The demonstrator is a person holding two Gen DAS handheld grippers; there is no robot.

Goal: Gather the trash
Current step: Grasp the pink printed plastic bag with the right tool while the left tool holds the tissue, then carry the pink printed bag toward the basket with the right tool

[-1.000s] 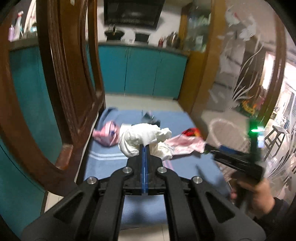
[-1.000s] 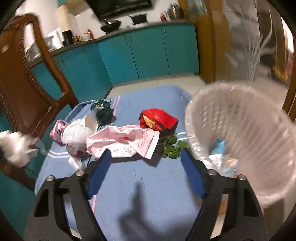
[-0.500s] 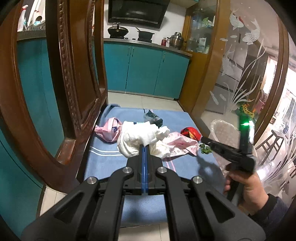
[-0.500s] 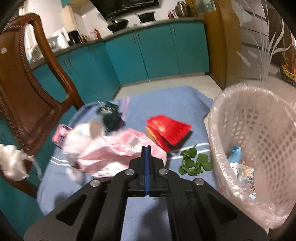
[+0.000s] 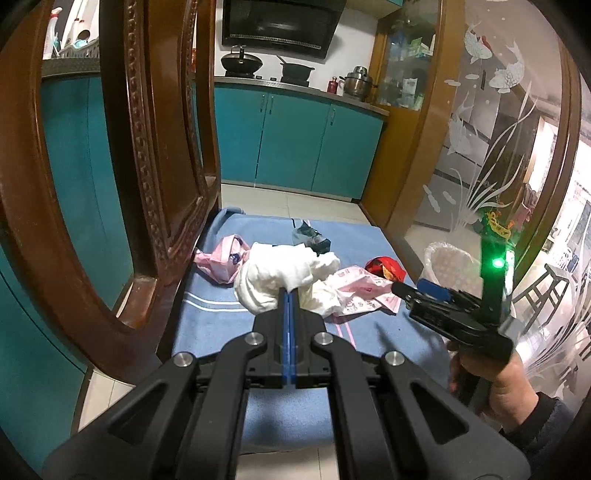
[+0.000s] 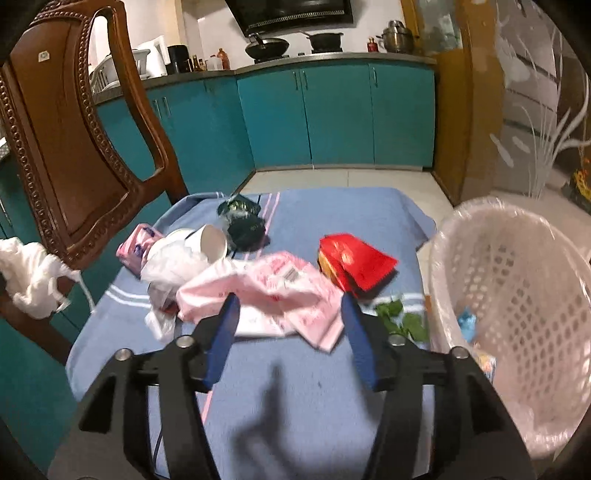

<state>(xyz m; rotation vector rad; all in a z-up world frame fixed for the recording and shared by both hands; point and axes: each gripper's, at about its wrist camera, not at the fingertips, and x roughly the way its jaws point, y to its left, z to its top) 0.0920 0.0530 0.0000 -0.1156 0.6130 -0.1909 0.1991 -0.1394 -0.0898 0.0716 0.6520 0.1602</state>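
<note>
At the centre of the left view, you are pinching a white wad [image 5: 284,275] in the left gripper [image 5: 289,295], while the right gripper [image 6: 290,314] is opening over the pink wrapper [image 6: 273,291], basket [image 6: 517,236] waiting at right.

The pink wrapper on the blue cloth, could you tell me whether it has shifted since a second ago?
Yes. The pink wrapper was dragged away from the basket, now bunched nearer the white cup.

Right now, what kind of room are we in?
Most likely a home kitchen: teal cabinets under a counter, a wok on the stove, and a range hood above it.
</note>
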